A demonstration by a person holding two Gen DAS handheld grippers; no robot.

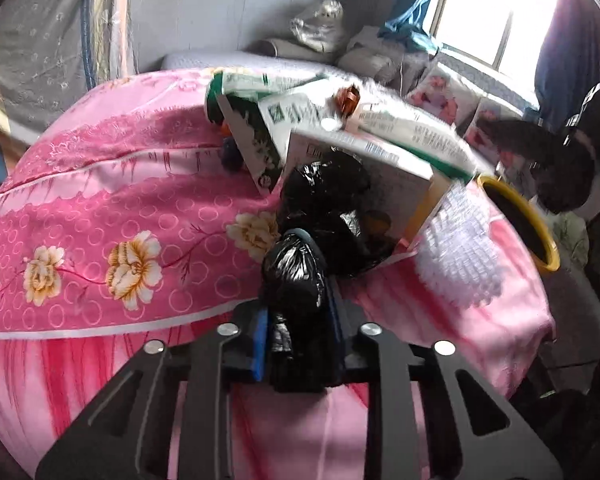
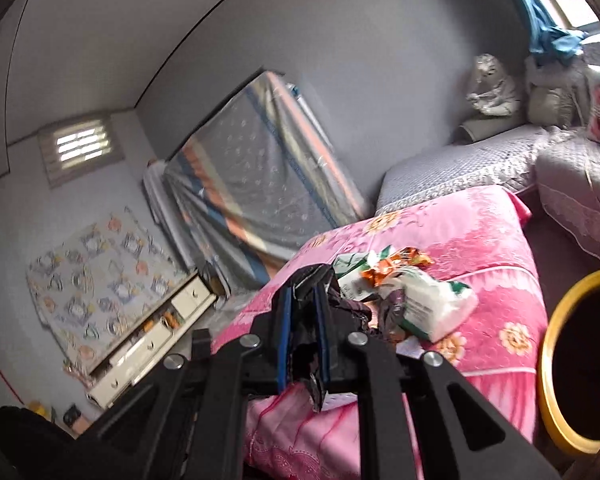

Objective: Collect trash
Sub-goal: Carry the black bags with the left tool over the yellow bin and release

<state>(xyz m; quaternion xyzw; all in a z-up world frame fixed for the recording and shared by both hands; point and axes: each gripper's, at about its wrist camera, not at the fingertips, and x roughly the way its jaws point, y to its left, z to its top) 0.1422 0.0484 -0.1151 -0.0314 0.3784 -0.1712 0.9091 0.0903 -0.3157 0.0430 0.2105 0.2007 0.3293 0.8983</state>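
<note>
I am looking into a lived-in home bedroom — a bed under a pink floral quilt (image 2: 460,240), folded bedding (image 1: 380,56) heaped beneath a sunlit window (image 1: 496,12), a wrapped mattress (image 2: 256,176) against the wall — and a drawer cabinet (image 2: 148,344).

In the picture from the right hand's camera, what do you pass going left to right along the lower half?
White drawer unit → tongs pinching a dark wrapper → heap of cartons and wrappers on the pink bedspread → yellow-rimmed bin.
</note>
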